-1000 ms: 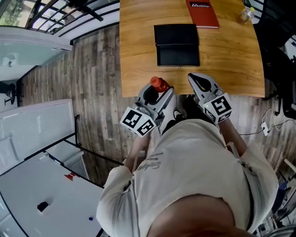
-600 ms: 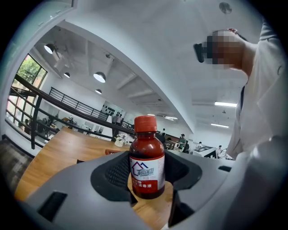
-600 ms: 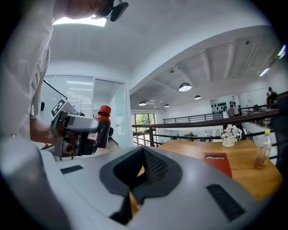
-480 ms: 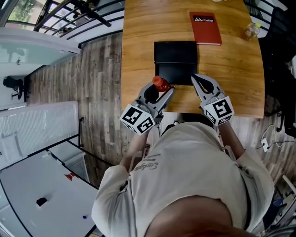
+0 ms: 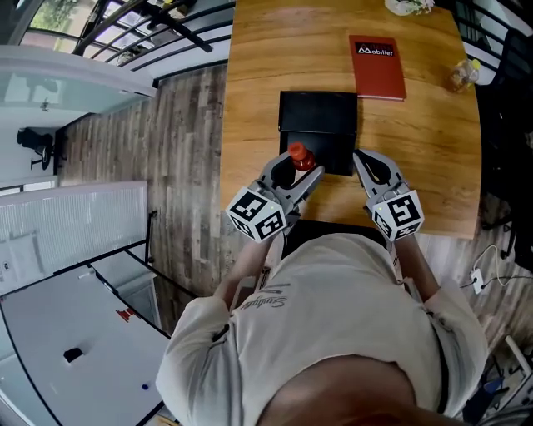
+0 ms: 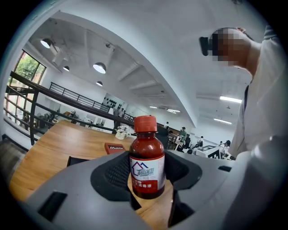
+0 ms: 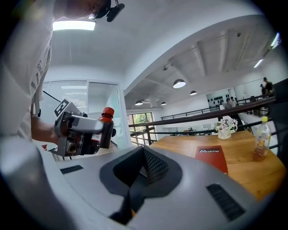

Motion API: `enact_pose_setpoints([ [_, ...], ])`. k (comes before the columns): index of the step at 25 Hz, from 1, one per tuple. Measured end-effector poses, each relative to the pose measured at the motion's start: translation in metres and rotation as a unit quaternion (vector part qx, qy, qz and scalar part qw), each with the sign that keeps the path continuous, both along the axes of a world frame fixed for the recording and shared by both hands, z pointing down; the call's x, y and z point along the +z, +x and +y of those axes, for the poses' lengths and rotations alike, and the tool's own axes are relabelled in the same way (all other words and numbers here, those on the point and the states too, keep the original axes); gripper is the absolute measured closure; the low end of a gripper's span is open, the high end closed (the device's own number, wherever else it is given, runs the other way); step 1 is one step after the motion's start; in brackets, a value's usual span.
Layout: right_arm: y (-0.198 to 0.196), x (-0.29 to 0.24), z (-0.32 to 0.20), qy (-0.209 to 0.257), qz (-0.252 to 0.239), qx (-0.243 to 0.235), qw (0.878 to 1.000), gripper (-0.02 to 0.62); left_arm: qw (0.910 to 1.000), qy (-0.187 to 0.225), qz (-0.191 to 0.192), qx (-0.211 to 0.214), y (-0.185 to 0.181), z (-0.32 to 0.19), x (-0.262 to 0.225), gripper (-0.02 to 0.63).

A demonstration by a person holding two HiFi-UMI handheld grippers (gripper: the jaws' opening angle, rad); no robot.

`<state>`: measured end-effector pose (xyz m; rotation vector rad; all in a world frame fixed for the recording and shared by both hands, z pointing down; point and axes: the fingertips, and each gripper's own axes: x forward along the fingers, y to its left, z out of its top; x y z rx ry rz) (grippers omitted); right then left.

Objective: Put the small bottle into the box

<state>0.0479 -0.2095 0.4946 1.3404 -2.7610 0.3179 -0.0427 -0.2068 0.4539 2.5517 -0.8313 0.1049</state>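
The small brown bottle (image 5: pixel 300 157) with a red cap stands upright between the jaws of my left gripper (image 5: pixel 297 164), which is shut on its body. In the left gripper view the bottle (image 6: pixel 146 165) fills the gap of the left gripper (image 6: pixel 148 191). It hangs over the near left edge of the open black box (image 5: pixel 317 125) on the wooden table (image 5: pixel 258 100). My right gripper (image 5: pixel 367 160) is level with it at the box's near right corner, shut on nothing. In the right gripper view the right gripper (image 7: pixel 134 194) is empty, and the bottle (image 7: pixel 105 128) shows at left.
A red book (image 5: pixel 377 66) lies beyond the box. A clear plastic bottle (image 5: pixel 462 75) stands at the table's right edge and a flower vase (image 5: pixel 407 6) at its far end. Wooden floor (image 5: pixel 183 158) and a railing lie to the left.
Both grippers have moved forward from the table's near edge to the near side of the black box. The bottle has travelled with the left gripper.
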Motion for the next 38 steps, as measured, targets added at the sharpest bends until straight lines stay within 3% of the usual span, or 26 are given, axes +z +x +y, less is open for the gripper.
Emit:
enact_pose_setpoints([
  [10, -0.001, -0.003, -0.014, -0.006, 0.002, 0.018, 1.0, 0.6, 0.9992, -0.037, -0.014, 0.009, -0.007, -0.024, 0.03, 0.38],
  [15, -0.002, 0.0, -0.019, -0.009, 0.004, 0.023, 1.0, 0.6, 0.9961, -0.085, -0.024, -0.003, -0.014, -0.037, 0.063, 0.38],
  [29, 0.018, 0.003, -0.022, -0.01, -0.001, 0.039, 0.999, 0.601, 0.974, -0.216, -0.063, -0.027, -0.015, -0.047, 0.153, 0.38],
  [38, 0.035, 0.017, -0.025, -0.016, -0.009, 0.042, 0.999, 0.6, 0.9597, -0.25, -0.121, -0.045, -0.012, -0.056, 0.191, 0.38],
])
